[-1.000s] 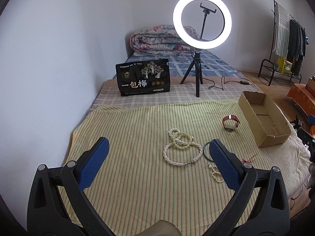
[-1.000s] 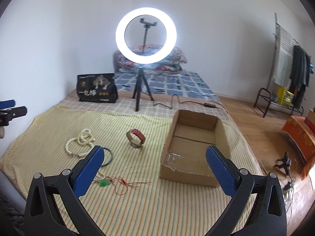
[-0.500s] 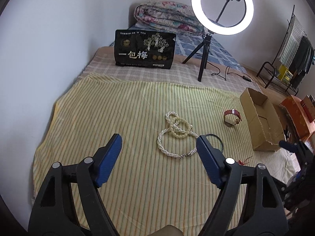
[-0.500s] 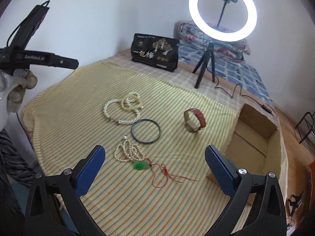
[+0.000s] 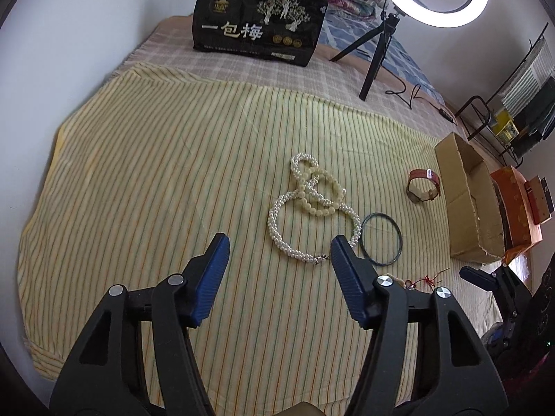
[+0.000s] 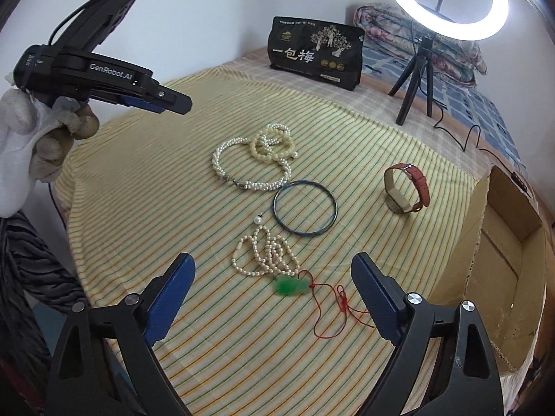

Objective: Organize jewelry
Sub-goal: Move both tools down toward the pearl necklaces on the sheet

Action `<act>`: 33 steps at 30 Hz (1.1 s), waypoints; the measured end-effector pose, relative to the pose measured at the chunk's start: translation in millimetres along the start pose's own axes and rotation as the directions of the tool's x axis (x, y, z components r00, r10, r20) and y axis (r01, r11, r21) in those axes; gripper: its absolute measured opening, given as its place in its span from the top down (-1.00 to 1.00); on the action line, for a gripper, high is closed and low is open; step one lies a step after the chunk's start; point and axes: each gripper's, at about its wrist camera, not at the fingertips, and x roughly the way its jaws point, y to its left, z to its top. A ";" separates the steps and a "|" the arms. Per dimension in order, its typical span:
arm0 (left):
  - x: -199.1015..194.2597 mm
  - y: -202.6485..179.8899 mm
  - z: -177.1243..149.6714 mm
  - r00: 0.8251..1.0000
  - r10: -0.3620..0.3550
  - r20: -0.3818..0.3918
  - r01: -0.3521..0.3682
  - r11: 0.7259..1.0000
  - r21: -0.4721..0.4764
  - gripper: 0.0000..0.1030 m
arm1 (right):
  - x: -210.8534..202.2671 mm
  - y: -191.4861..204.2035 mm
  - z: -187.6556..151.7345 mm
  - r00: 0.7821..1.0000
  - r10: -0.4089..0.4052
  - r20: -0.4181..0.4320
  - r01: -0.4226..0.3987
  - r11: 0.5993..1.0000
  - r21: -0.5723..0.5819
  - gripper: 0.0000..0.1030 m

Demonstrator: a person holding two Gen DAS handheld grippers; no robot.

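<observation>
Jewelry lies on a yellow striped cloth (image 5: 156,180). A white pearl necklace (image 5: 277,228) lies tangled with cream bead bracelets (image 5: 321,190); beside them are a dark bangle (image 5: 381,239) and a red-strapped watch (image 5: 424,185). In the right wrist view I see the pearl necklace (image 6: 222,166), the bangle (image 6: 305,206), the watch (image 6: 407,189), a small pearl strand (image 6: 267,253) and a green pendant on red cord (image 6: 289,286). My left gripper (image 5: 279,254) is open just short of the pearl necklace. My right gripper (image 6: 272,277) is open over the small strand and pendant.
An open cardboard box (image 6: 503,242) stands at the cloth's right edge, also in the left wrist view (image 5: 464,201). A black pouch (image 5: 256,22) and a ring light on a tripod (image 6: 421,72) stand behind. The left gripper (image 6: 104,76) shows in a gloved hand.
Both grippers have moved lower and closer to the jewelry. The right gripper has swung left from the box to over the small strand and pendant. Both stay open.
</observation>
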 end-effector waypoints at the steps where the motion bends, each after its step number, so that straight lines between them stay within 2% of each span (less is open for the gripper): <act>1: 6.3 -0.3 0.2 1.000 -0.001 -0.021 0.000 1.000 -0.004 -0.18 | 2.8 0.6 0.2 1.000 0.008 -0.008 -0.008 1.000 -0.004 -0.77; 5: 31.7 2.8 2.5 0.995 -0.019 -0.096 0.016 0.999 -0.030 -0.15 | 13.6 4.2 2.1 0.999 0.016 -0.036 -0.017 0.999 -0.027 -0.77; 8: 46.2 5.3 6.3 0.993 0.007 -0.120 -0.011 0.999 -0.035 -0.14 | 20.5 6.2 3.5 0.998 0.026 -0.053 -0.028 0.999 -0.047 -0.77; 11: 54.5 9.0 12.1 0.992 0.024 -0.126 -0.029 0.999 -0.043 -0.14 | 27.0 7.4 3.5 0.997 0.032 -0.063 -0.036 0.997 -0.066 -0.77; 19: 71.4 18.0 24.0 0.988 0.004 -0.151 -0.018 0.995 -0.095 -0.05 | 52.5 6.6 9.6 0.993 0.049 -0.106 -0.059 0.994 -0.089 -0.80; 29: 86.1 17.9 23.6 0.982 0.002 -0.191 -0.019 0.996 -0.083 -0.05 | 84.2 3.0 7.7 0.980 0.060 -0.190 -0.078 0.993 -0.090 -0.79; 33: 89.7 17.7 23.7 0.981 0.007 -0.195 -0.023 0.997 -0.078 -0.05 | 87.4 6.2 7.2 0.979 0.050 -0.200 -0.073 0.991 -0.110 -0.77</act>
